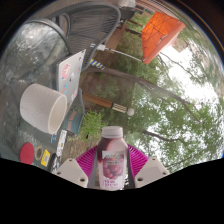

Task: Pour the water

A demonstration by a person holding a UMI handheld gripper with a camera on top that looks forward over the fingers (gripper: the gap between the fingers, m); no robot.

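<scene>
A small bottle [109, 158] with a white cap and a pink fruit label stands between my fingers, held up in the air and seemingly tilted. Both magenta pads [84, 160] press against its sides, so my gripper [110, 168] is shut on it. To the left and a little beyond the bottle sits a white cup [43, 107] with its open mouth turned toward the bottle, resting on a glass table [60, 55]. I cannot see any water flowing.
A small red and yellow object [27, 153] lies near the left finger. Metal table legs [120, 95], trees and an orange-roofed building [160, 35] fill the scene beyond.
</scene>
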